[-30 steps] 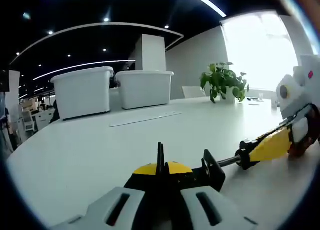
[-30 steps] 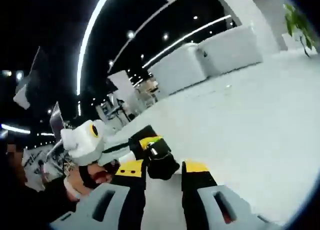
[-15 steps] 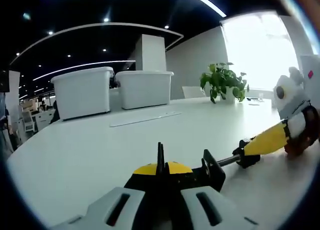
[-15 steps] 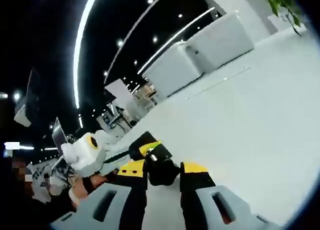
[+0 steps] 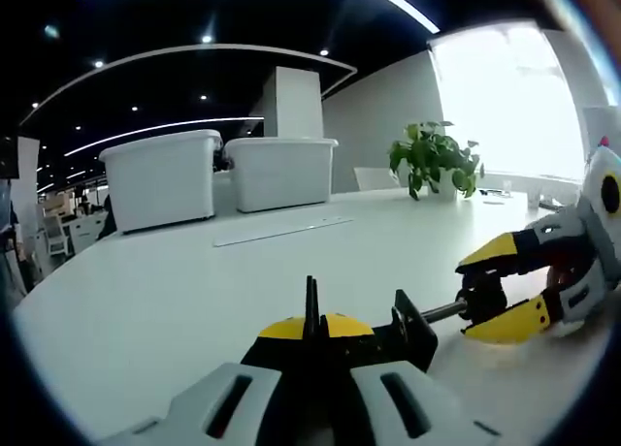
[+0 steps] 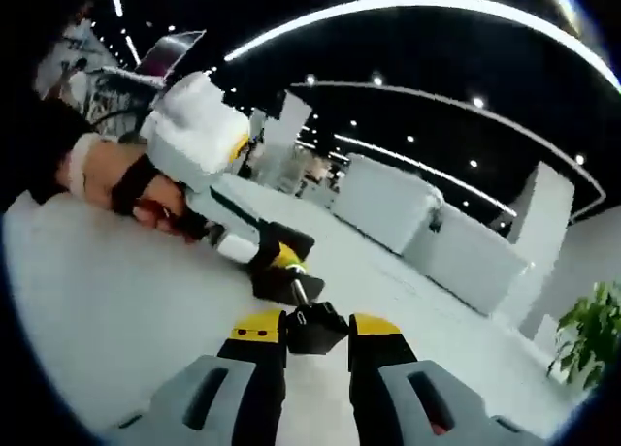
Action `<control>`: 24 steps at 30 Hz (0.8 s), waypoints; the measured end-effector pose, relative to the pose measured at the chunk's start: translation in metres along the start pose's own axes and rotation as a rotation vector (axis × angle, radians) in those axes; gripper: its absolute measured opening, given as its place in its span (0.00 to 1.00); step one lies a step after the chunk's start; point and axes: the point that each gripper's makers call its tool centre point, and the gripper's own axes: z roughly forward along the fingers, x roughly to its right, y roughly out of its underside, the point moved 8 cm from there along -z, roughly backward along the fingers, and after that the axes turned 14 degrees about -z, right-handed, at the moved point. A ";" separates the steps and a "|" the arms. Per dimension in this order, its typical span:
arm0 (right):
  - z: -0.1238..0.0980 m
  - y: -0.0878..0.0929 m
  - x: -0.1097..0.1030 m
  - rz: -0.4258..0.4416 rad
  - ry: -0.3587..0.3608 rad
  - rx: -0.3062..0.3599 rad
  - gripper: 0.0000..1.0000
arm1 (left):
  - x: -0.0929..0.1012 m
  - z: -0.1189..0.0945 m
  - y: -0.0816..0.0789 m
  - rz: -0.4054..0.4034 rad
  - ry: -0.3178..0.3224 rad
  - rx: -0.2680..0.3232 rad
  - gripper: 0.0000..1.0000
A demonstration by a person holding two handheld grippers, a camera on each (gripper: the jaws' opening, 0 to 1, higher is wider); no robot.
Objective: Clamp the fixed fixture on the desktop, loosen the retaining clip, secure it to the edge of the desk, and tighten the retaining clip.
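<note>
At the bottom centre of the left gripper view, the left gripper [image 5: 312, 368] has its yellow-tipped jaws pressed together on the black metal clamp fixture [image 5: 412, 332], pinching a thin upright black part of it so that no gap shows between them. The fixture sits low in the frame on the smooth white desk [image 5: 175, 291], and its thin steel screw rod [image 5: 443, 313] runs off toward the right. At the end of that rod, in the right middle of the frame, the right gripper [image 5: 490, 299] comes in from the edge with its yellow jaws set one above and one below the black knob [image 5: 482, 296]; they look closed onto it.

In the right gripper view the same knob [image 6: 316, 331] sits between the two jaws at the bottom centre, touching both. The rod leads up from it to the fixture just above centre, and the left gripper reaches it from the upper left, held by a person's hand [image 6: 146, 199] with a dark strap across it.

Beyond the fixture, in the upper left of the left gripper view, two large white plastic bins [image 5: 160, 179] stand side by side on the desk. A leafy green potted plant [image 5: 432, 157] stands at the upper right, against a bright window.
</note>
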 end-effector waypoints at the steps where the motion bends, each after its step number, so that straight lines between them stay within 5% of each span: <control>1: 0.000 0.000 0.000 -0.015 0.003 -0.001 0.23 | 0.001 -0.002 0.000 0.001 0.000 0.000 0.04; 9: 0.006 0.007 0.006 -0.035 0.015 -0.007 0.24 | 0.000 0.000 0.000 0.001 -0.002 0.001 0.04; 12: 0.007 0.009 0.008 0.196 -0.024 -0.032 0.26 | 0.000 0.001 0.000 0.001 -0.001 -0.001 0.04; 17: 0.004 0.004 0.016 0.725 -0.118 -0.027 0.43 | 0.001 0.002 -0.001 0.003 0.002 -0.001 0.04; 21: -0.002 0.013 0.012 1.119 -0.150 -0.083 0.34 | 0.001 0.002 0.000 0.001 0.003 -0.001 0.04; 24: -0.004 0.020 0.010 1.303 -0.159 -0.109 0.26 | 0.001 0.002 0.000 0.002 0.005 -0.001 0.04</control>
